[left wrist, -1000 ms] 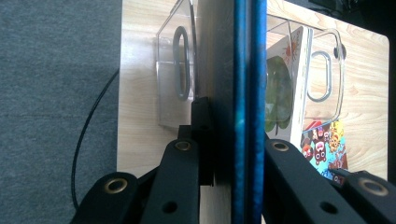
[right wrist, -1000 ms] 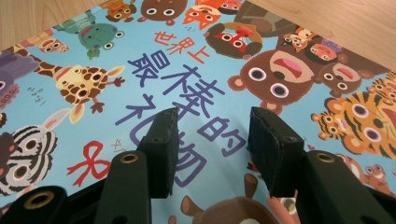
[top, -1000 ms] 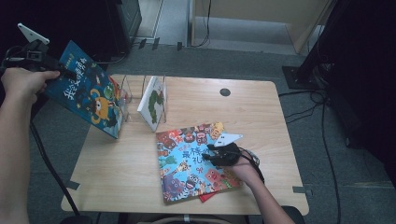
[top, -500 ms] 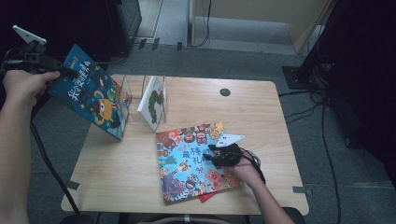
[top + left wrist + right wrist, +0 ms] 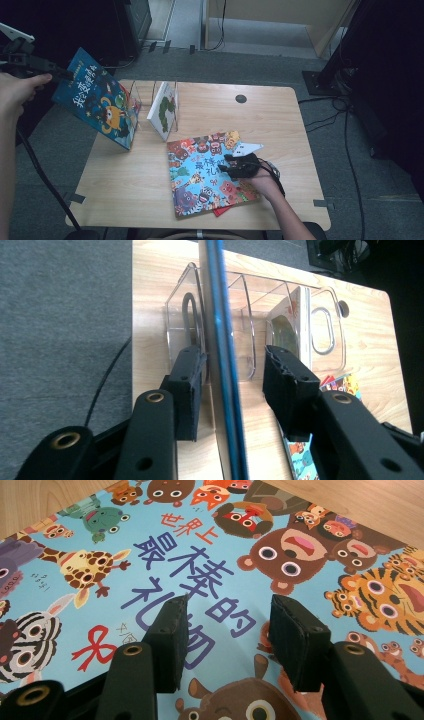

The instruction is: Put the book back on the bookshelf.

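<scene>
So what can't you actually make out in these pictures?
- Blue book, left gripper view: seen edge-on, its cover is not visible.
- Red item, high view: the animal book covers nearly all of it.
- White book in the clear rack, high view: title too small.
- Right hand-held gripper, high view: jaw gap too dark to judge.

red book point(image 5: 220, 211) (mostly covered), left forearm cropped
</scene>
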`<action>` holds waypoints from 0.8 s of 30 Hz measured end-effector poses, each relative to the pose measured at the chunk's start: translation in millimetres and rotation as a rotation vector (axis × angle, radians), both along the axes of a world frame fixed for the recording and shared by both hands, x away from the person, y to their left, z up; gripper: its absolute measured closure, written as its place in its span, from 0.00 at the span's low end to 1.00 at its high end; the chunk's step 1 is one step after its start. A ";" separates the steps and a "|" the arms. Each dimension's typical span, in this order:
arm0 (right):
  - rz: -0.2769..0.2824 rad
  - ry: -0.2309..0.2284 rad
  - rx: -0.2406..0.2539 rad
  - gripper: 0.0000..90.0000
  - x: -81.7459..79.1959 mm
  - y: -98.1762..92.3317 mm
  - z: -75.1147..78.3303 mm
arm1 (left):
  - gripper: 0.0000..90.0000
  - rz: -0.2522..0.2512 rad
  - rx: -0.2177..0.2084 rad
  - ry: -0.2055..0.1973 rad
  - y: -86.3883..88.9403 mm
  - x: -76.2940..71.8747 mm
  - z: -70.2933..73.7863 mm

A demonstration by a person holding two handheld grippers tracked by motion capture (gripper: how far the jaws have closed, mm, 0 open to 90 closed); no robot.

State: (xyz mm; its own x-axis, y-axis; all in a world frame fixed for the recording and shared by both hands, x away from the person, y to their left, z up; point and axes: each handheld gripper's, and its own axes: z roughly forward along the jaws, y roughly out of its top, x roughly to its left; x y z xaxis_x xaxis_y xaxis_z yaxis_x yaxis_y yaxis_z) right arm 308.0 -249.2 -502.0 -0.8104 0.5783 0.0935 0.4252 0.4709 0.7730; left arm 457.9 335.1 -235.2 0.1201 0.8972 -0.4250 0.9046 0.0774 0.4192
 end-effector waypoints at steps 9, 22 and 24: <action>0.002 -0.001 0.000 0.54 -0.4 -1.8 -0.2 | 0.62 -0.004 0.009 -0.061 -3.7 -36.1 30.8; -0.014 0.008 -0.004 0.54 2.8 -10.7 1.0 | 0.60 -0.122 0.049 -0.113 -54.5 -80.4 10.9; -0.015 0.011 -0.012 0.54 3.4 -11.8 1.6 | 0.60 -0.147 0.038 -0.135 -64.8 -86.9 0.6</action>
